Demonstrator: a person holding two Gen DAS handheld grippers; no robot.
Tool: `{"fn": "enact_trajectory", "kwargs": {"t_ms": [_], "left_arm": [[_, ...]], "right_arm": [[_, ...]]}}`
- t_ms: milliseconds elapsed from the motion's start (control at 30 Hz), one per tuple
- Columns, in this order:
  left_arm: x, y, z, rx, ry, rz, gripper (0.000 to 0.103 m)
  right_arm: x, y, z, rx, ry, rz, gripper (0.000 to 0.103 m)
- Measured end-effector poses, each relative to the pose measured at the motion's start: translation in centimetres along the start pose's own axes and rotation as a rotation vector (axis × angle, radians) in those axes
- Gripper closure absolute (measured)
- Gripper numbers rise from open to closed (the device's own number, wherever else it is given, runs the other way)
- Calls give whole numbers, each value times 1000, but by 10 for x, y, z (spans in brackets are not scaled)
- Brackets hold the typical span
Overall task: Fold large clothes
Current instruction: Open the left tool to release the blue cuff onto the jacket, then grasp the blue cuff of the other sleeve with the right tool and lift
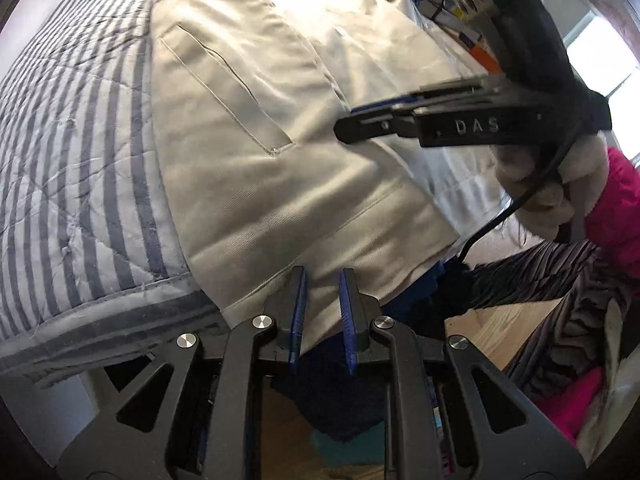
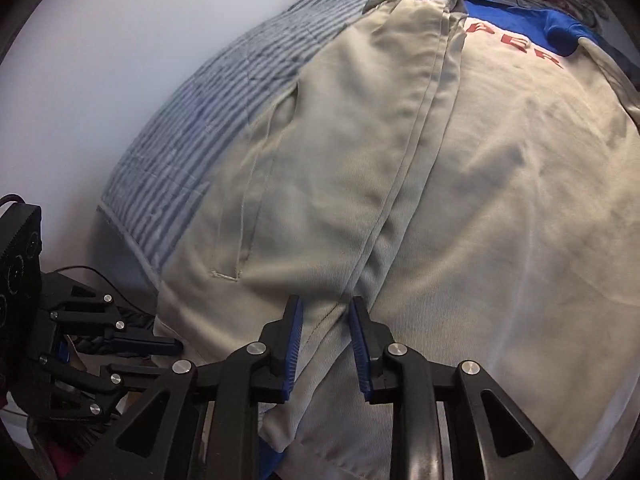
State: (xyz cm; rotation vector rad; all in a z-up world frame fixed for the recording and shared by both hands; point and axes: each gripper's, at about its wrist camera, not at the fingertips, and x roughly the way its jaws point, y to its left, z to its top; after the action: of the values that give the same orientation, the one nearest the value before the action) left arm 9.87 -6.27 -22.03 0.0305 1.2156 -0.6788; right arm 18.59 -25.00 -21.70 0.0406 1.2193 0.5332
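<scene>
A beige jacket [image 1: 256,128] with a slit pocket lies spread on a striped quilt [image 1: 72,152]; it has blue lining and red lettering near the collar [image 2: 528,48]. My left gripper [image 1: 323,280] is open at the jacket's near hem, jaws apart over the cloth edge. My right gripper [image 2: 325,308] is open above the jacket's front placket [image 2: 400,200], holding nothing. The right gripper also shows in the left wrist view [image 1: 360,128], hovering over the jacket. The left gripper shows in the right wrist view [image 2: 160,350] at the jacket's lower left corner.
A white wall [image 2: 100,80] runs along the quilt's far side. A wooden floor [image 1: 500,332], a zebra-striped cloth [image 1: 560,304] and pink fabric [image 1: 616,216] lie off the bed's edge. Cluttered items [image 1: 468,20] stand at the back right.
</scene>
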Motion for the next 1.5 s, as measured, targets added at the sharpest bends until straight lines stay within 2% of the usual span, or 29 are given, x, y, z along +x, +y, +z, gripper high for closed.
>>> {"fn": "enact_trajectory", "kwargs": {"t_ms": [200,233,267,300,367,400,433,600,800,933,1100,1333,1400,1500], "left_arm": [[-49,-15,9,15,-167,11,88],[-56,-19,13,30,-193,10,88],[-58,-23,23,42,-210,10,88],[-63,-28,28,58,-229,13,85],[-70,-38,39,84,-253,3,63],[-73,-42,46,96,-260,-5,49],[-74,-46,55,105,-264,-13,46],[-69,-71,86,152,-259,-37,46],[-47,-96,113,212,-233,-67,46],[-34,-99,127,188,-224,-110,46],[-19,-99,139,154,-202,-124,46],[-1,-106,149,153,-175,-134,46],[5,-108,150,160,-160,-136,46],[13,-111,152,162,-146,-130,46]], "right_arm": [[-52,-10,-5,42,-137,-47,65],[-62,-13,-7,44,-158,-52,62],[-72,-16,-10,44,-177,-57,51],[-85,-20,-14,43,-203,-66,43],[-102,-28,-20,52,-251,-101,40],[-113,-34,-25,65,-273,-123,40],[-123,-41,-28,79,-287,-138,40],[-164,-89,-54,205,-349,-183,40],[-199,-139,-80,298,-391,-235,40],[-216,-176,-102,388,-415,-237,45],[-237,-235,-135,533,-451,-266,48],[-246,-316,-187,754,-443,-295,50],[-244,-332,-197,780,-427,-314,50],[-236,-345,-204,779,-419,-283,50]]}}
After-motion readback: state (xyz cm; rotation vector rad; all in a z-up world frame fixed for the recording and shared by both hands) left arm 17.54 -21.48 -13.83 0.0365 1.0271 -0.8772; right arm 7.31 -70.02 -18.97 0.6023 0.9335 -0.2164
